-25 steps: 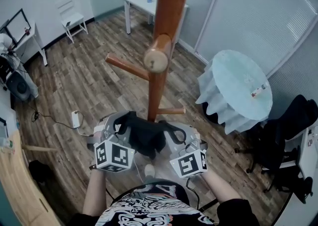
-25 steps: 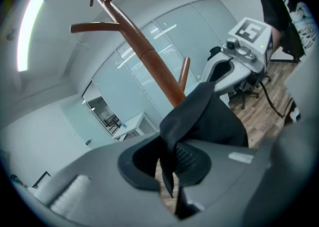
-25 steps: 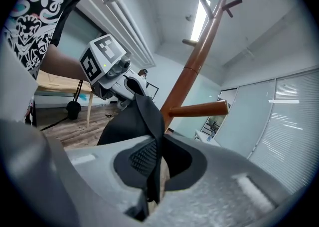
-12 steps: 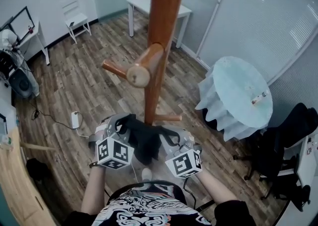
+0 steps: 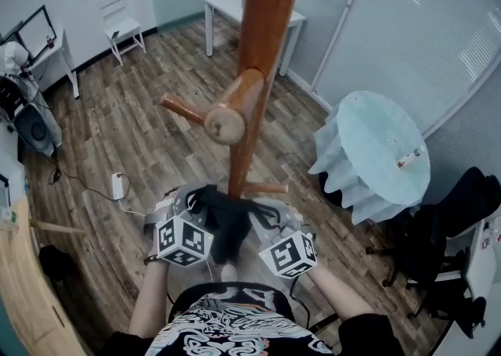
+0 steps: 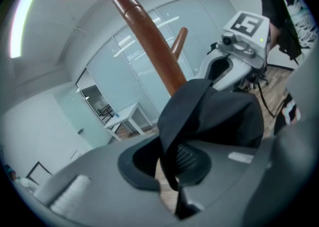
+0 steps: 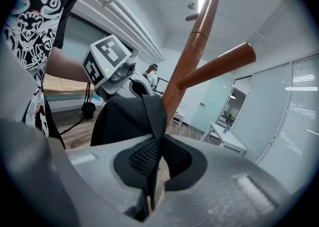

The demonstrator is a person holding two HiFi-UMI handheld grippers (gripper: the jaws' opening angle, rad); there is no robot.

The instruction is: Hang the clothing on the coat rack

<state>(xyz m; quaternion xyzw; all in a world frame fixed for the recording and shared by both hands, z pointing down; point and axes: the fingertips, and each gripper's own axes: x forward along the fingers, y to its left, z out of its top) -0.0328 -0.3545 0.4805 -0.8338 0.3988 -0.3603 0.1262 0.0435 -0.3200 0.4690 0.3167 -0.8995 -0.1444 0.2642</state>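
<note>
A black garment (image 5: 227, 220) hangs stretched between my two grippers, low in the head view, just in front of the wooden coat rack pole (image 5: 254, 65). My left gripper (image 5: 196, 201) is shut on one edge of the garment (image 6: 214, 116), with a fold of cloth pinched between its pads. My right gripper (image 5: 263, 215) is shut on the other edge (image 7: 129, 116), the fabric running down between its ribbed pads (image 7: 142, 156). A thick peg (image 5: 225, 122) sticks out toward me above the garment. Lower pegs (image 5: 262, 188) point sideways behind it.
A round table with a pale cloth (image 5: 376, 147) stands to the right, with a black office chair (image 5: 454, 213) beyond it. A white table (image 5: 235, 6) and a white chair (image 5: 117, 30) stand at the back. A cable and white adapter (image 5: 119, 187) lie on the wood floor at left.
The near peg now appears lower and further left in the head view, closer above the garment. Both grippers keep their hold; the right one has shifted slightly left.
</note>
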